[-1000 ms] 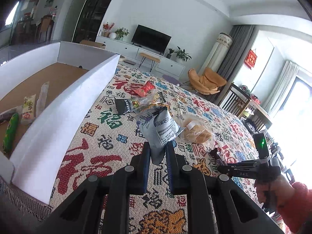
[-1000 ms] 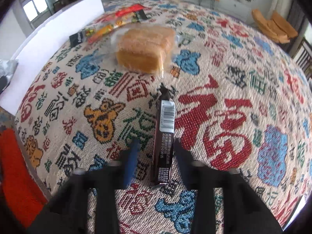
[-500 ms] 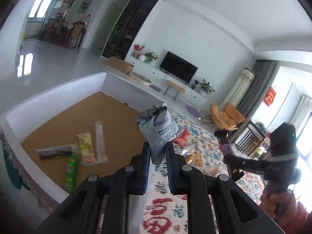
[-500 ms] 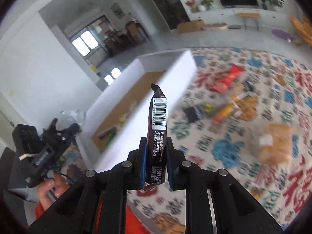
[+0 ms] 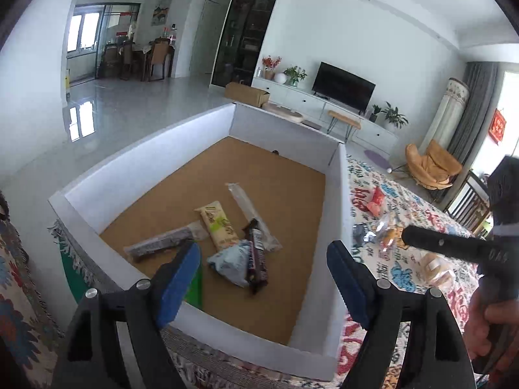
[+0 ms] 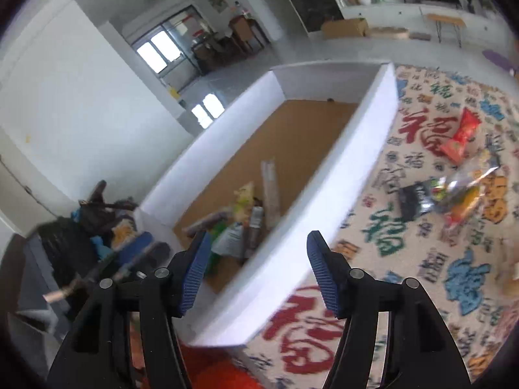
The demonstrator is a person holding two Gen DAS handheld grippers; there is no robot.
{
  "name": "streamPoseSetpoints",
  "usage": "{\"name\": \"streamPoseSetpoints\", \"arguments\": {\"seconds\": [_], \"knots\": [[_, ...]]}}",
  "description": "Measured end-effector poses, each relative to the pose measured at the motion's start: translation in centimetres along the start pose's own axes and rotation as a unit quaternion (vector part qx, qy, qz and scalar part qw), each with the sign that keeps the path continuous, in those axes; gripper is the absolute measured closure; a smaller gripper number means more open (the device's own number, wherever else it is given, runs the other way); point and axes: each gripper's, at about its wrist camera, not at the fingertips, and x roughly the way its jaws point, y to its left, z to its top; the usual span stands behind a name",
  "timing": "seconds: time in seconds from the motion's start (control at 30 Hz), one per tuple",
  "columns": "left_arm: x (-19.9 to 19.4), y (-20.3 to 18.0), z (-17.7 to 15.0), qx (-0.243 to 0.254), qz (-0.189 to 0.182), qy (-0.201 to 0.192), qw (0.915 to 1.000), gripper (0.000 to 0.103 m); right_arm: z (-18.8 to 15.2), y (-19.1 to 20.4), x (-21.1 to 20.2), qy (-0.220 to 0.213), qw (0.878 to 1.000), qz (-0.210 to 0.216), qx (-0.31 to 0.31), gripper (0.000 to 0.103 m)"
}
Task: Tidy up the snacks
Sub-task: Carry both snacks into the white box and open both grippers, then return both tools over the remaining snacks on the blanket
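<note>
Cork-brown floor of the white box (image 5: 123,175) now carries the grey pouch (image 5: 232,261) and dark bar (image 5: 256,259) near its front edge, since my left gripper (image 5: 262,272) and right gripper (image 6: 256,269) have just sprung wide and empty, leaving the cloth's snacks (image 6: 454,191) next.

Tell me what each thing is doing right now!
left gripper: open, jaws just opened, nothing between them.
right gripper: open, jaws just opened, empty.
white box: open-topped, holding snacks.
grey pouch: lying in the box.
dark bar: lying on the grey pouch.
red packet: lying on the patterned cloth, outside the box.
</note>
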Motion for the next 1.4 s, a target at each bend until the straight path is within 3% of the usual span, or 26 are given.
{"name": "streamPoseSetpoints", "arguments": {"seconds": [0.1, 0.23, 0.33, 0.43, 0.5, 0.67, 0.73, 0.77, 0.8, 0.87, 1.4], "knots": [[-1.1, -3.7, -1.2, 0.03, -0.04, -0.005, 0.9988, 0.015, -3.8, -3.5, -4.9, -0.051, 0.991, -0.116, -0.052, 0.029], [-0.6, -10.0, -4.1, 0.073, -0.104, 0.015, 0.9918, 0.001, -10.0, -10.2, -11.5, -0.107, 0.956, -0.27, -0.044, 0.026], [3.1, -14.3, -6.4, 0.085, -0.136, 0.075, 0.9842, 0.001, -12.7, -16.1, -13.3, -0.068, 0.935, -0.347, 0.005, 0.026], [7.1, -17.8, -8.6, 0.103, -0.113, 0.115, 0.9815, 0.001, -14.0, -21.1, -13.6, -0.039, 0.925, -0.374, 0.057, 0.026], [9.4, -19.0, -9.4, 0.107, -0.085, 0.13, 0.9821, 0.001, -14.0, -23.3, -13.4, -0.032, 0.921, -0.378, 0.084, 0.026], [11.2, -17.8, -10.7, 0.094, -0.029, 0.13, 0.9865, 0.001, -12.0, -25.3, -11.4, -0.036, 0.93, -0.35, 0.106, 0.026], [11.1, -17.0, -10.6, 0.08, -0.025, 0.129, 0.9881, 0.001, -11.2, -26.2, -9.8, -0.013, 0.929, -0.356, 0.102, 0.019], [11.1, -16.8, -10.5, 0.075, -0.022, 0.127, 0.9888, 0.001, -11.1, -26.1, -9.7, -0.024, 0.923, -0.371, 0.097, 0.01], [11.1, -16.6, -10.5, 0.071, -0.021, 0.126, 0.9892, 0.001, -10.9, -26.5, -9.6, -0.018, 0.921, -0.377, 0.102, 0.007], [11.0, -16.5, -10.4, 0.067, -0.023, 0.125, 0.9896, 0.001, -10.9, -27.5, -9.9, -0.025, 0.926, -0.356, 0.124, 0.005], [11.9, -17.2, -10.6, 0.075, -0.012, 0.136, 0.9878, 0.001, -11.1, -27.3, -9.9, -0.025, 0.926, -0.357, 0.119, 0.005]]}}
